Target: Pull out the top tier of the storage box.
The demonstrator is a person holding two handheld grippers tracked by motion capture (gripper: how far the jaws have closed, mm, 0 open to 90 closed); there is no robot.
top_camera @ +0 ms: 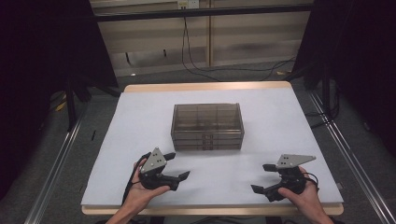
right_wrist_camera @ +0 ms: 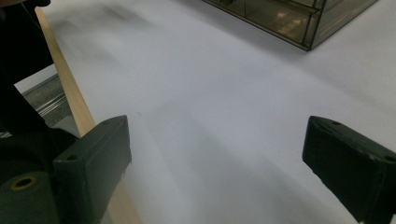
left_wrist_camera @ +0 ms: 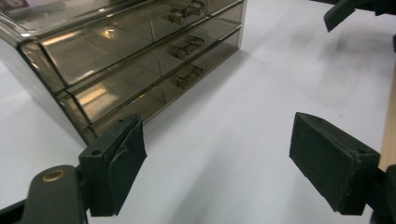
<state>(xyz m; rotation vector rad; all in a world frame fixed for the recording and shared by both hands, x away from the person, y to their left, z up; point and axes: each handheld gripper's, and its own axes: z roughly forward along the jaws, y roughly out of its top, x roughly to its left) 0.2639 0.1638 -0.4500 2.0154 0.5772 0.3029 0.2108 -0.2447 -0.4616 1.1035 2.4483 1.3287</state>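
I am holding my left gripper (top_camera: 178,165) near the front left corner of the white surface (top_camera: 280,121), and its jaws are standing wide apart with nothing between them. My right gripper (top_camera: 263,178) is resting near the front right corner, also spread wide and carrying nothing. Both are apart from the drawer box (top_camera: 207,126), which is sitting in the middle of the surface, a little toward the far edge, with its drawer fronts facing the front edge where I am.

The high view is showing the box as a smoky, see-through block with stacked drawers. The left gripper view is giving more detail: I am seeing three drawers (left_wrist_camera: 140,70) one above the other, each with a small handle (left_wrist_camera: 187,46), and thin dividers inside. In the upper right corner of that view, one jaw of my right gripper is showing. The right gripper view is catching only one lower corner of the box at its top edge, and it is also showing the wooden edge (right_wrist_camera: 70,93) of the table at the left.
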